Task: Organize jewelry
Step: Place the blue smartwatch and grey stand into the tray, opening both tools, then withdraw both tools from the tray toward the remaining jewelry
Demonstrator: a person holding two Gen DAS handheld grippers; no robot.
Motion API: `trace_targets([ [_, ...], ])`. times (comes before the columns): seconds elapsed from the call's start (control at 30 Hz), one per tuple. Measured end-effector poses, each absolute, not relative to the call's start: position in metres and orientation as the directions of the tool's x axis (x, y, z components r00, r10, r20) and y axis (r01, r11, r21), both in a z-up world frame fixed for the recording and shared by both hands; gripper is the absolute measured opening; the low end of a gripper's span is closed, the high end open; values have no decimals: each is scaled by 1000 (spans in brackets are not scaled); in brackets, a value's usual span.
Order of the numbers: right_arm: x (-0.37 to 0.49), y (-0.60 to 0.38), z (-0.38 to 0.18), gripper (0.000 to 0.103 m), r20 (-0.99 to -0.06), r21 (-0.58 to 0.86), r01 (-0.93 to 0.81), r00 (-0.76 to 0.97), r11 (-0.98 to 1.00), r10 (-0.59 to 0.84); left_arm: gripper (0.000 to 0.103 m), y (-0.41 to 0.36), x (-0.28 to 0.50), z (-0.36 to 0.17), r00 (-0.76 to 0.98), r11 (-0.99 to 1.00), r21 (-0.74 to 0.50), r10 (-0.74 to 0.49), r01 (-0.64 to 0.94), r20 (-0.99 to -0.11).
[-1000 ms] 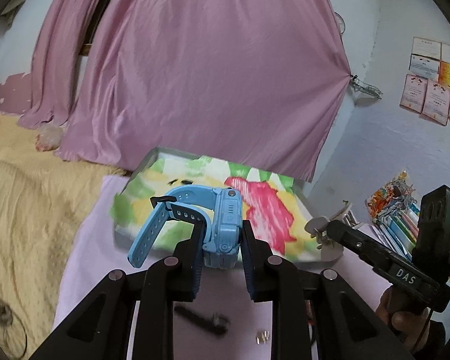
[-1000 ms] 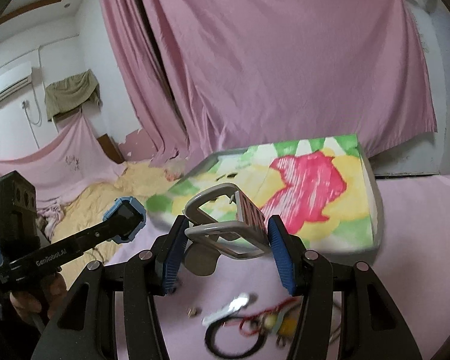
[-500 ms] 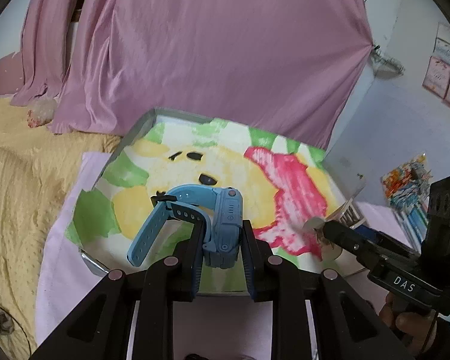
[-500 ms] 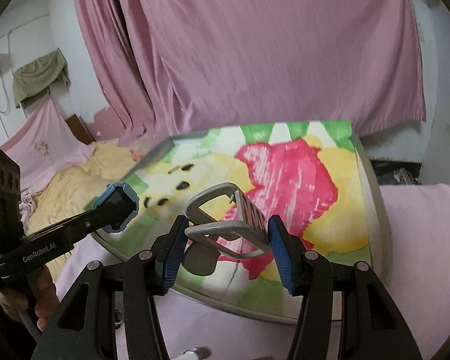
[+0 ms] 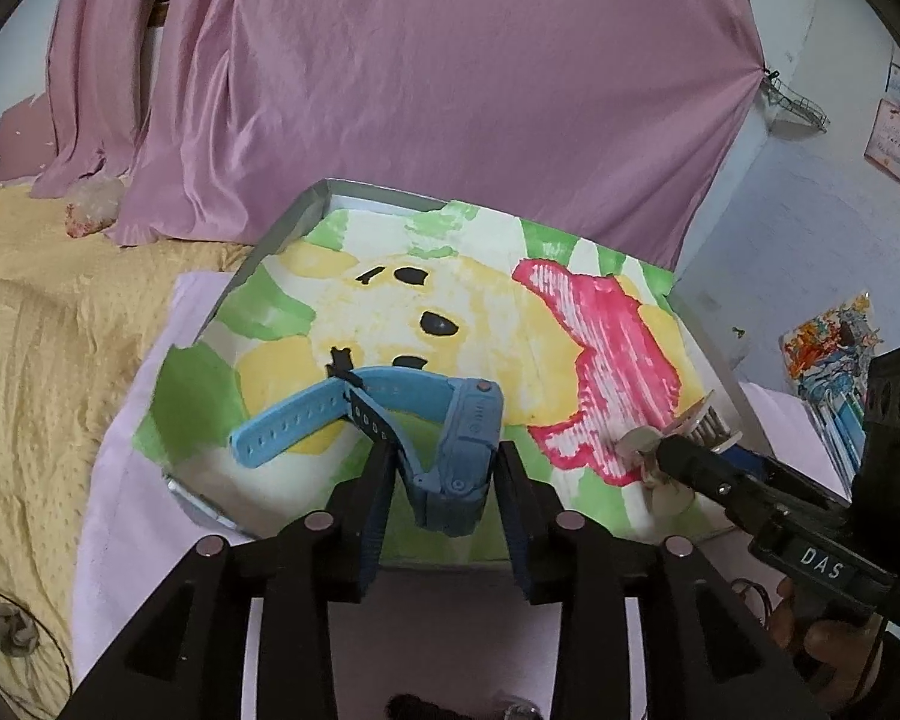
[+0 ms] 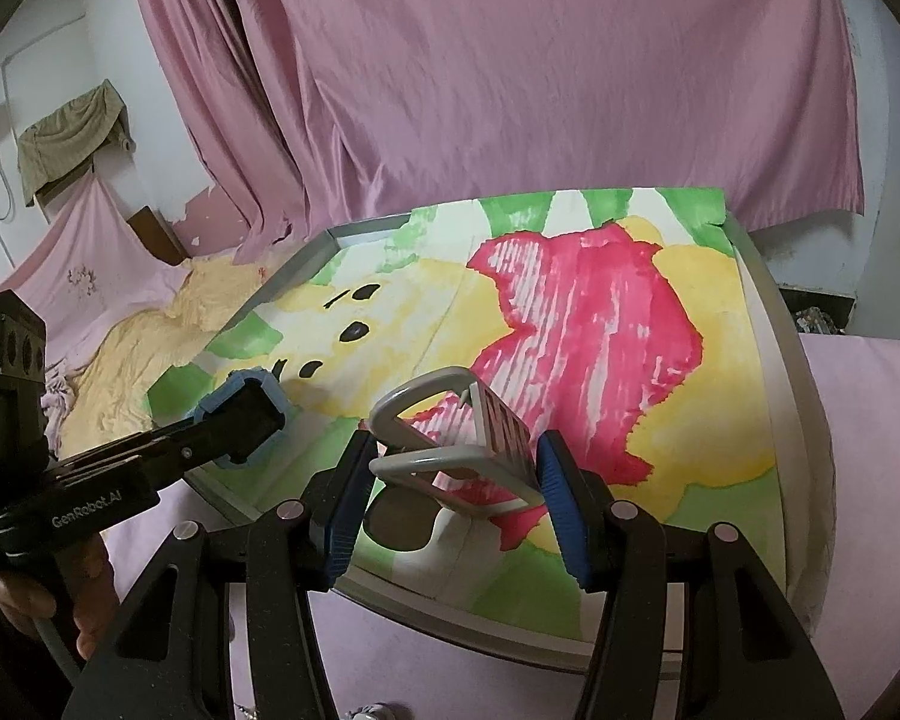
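A blue smartwatch [image 5: 462, 444] with a rubber strap sits between the fingers of my left gripper [image 5: 444, 456], just above the near edge of a grey-rimmed tray [image 5: 306, 204]. The jaws are opening and the watch has sagged nose-down between the pads. My right gripper [image 6: 455, 450] is shut on a silver-grey metal watch [image 6: 450, 456], held low over the tray [image 6: 768, 324]. The tray is lined with paper painted yellow, pink and green. Each view also shows the other gripper: the left gripper [image 6: 240, 420] beside the right one, and the right gripper [image 5: 672, 450] over the pink patch.
The tray rests on a pale pink cloth [image 5: 138, 510] over a yellow bedspread [image 5: 30, 360]. Pink curtains [image 5: 450, 90] hang behind. Small jewelry bits [image 5: 414, 705] lie on the cloth near my fingers. Colourful packets [image 5: 828, 348] lie at the right.
Both grippers came forward and down from the cloth to over the tray. The left jaws have spread and the blue watch has tipped downward between them. The right grip is unchanged.
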State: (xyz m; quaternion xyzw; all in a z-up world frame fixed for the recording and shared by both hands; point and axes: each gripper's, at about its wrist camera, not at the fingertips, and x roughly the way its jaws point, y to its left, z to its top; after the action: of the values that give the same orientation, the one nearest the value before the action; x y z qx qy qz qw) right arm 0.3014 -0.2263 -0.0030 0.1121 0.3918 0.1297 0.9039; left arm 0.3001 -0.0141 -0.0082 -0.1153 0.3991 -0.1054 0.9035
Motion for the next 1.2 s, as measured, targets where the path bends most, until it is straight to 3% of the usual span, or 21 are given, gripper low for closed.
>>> trace_targets([
  [0.07,299,-228,-3,50,-677,312,-142,660,939,325,38,-13,295,-6,666,951,-291,-282,102,-690],
  [0.17,291,-228,1,54,-662,298,-143,681,944,312,63,-11,285,0,696,948,-301,-285,102,-659],
  [0.27,281,-227,9,65,-636,273,-145,715,951,292,64,-6,276,6,719,944,-317,-285,94,-634],
  [0.37,270,-230,18,65,-607,254,-132,749,958,264,66,-4,263,12,749,953,-291,-253,85,-613],
  [0.43,260,-234,24,66,-581,254,-124,773,959,253,77,-3,251,18,778,959,-271,-232,83,-584],
  [0.6,226,-241,41,83,-488,220,-114,847,969,210,98,1,220,27,842,967,-244,-189,71,-505],
  [0.7,200,-242,49,92,-432,191,-105,884,976,180,102,1,198,31,879,972,-224,-162,65,-449],
  [0.87,160,-239,59,92,-360,149,-107,920,983,154,103,2,166,33,917,979,-194,-130,59,-377],
  [1.2,95,-233,61,92,-251,120,-128,956,984,155,103,1,120,26,941,988,-135,-118,78,-318],
])
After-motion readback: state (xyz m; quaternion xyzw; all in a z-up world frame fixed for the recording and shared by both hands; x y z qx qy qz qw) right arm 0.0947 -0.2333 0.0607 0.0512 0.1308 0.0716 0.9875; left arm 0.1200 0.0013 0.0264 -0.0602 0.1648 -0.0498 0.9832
